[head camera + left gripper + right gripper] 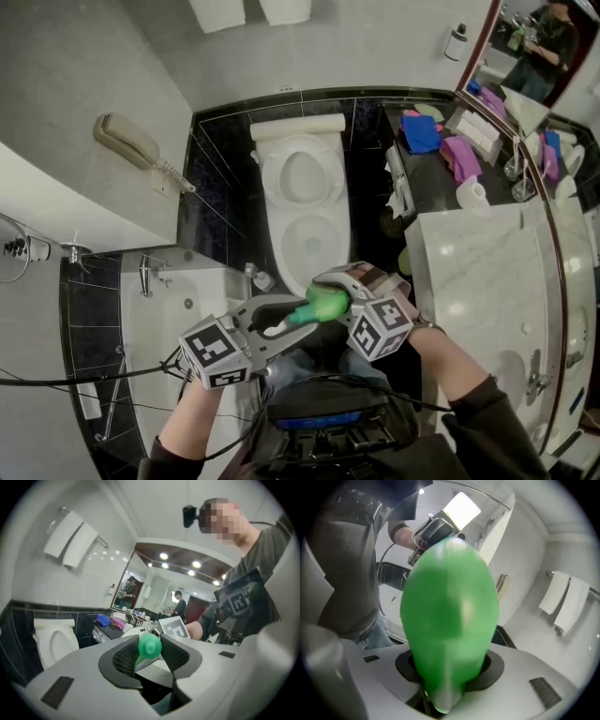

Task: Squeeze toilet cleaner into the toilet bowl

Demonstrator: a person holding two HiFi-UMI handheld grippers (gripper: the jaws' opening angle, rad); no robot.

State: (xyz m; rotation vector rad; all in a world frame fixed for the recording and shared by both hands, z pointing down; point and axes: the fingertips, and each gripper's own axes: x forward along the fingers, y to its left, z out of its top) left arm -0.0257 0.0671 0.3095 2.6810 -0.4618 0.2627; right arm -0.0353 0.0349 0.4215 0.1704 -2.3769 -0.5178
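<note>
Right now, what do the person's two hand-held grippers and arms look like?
The left gripper and the right gripper have light grey plastic bodies, and the jaws carry black textured pads. Each bears a white cube with black square markers: the left cube and the right cube. A thin black cable trails from the left gripper. The person wears dark long sleeves.
</note>
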